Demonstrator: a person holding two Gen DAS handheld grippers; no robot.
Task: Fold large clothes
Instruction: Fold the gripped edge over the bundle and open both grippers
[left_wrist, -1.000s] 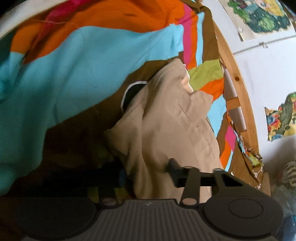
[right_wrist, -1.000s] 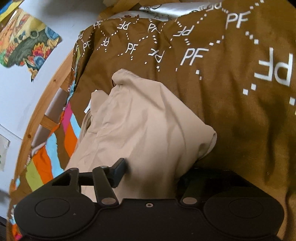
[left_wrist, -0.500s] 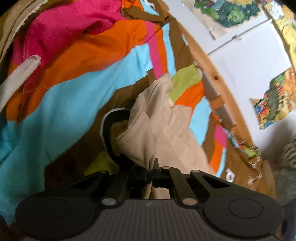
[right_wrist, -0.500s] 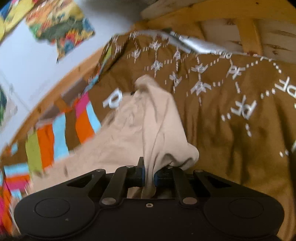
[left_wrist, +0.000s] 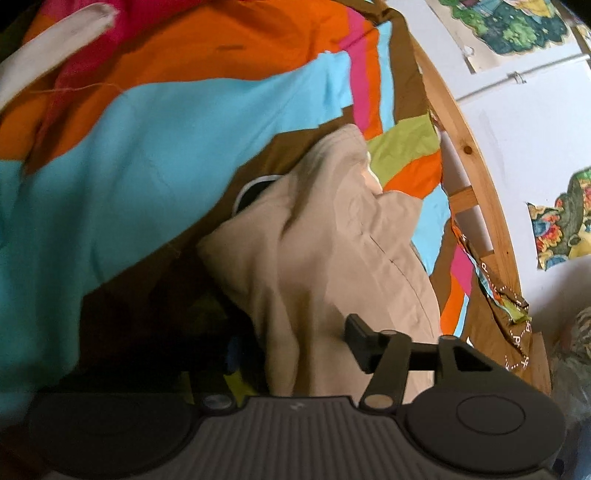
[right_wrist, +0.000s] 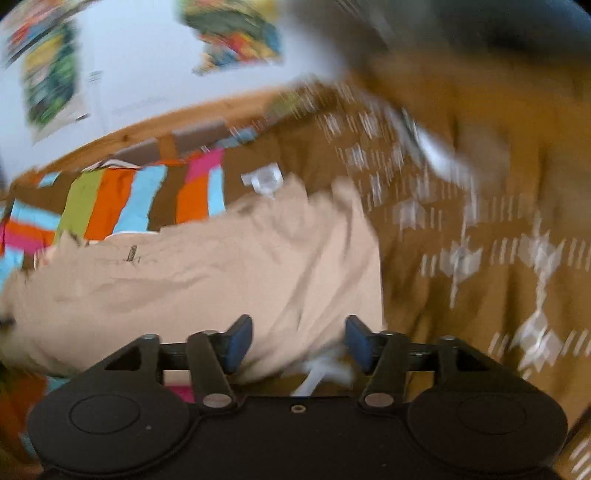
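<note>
Trousers (left_wrist: 332, 251), beige, lie bunched on the striped quilt (left_wrist: 155, 147) by the wooden rail (left_wrist: 476, 177); the left gripper (left_wrist: 295, 343) gapes around their near end. Right view, blurred: right gripper (right_wrist: 299, 341) spread wide, trousers (right_wrist: 207, 273) between its fingers, unpinched.

We note soft daylight, no glare. Right wrist view is motion-smeared, worst above the beige garment (right_wrist: 221, 273). Left view is sharper; deep shadow lies left of the garment (left_wrist: 332, 258). Fisheye bends edges.
</note>
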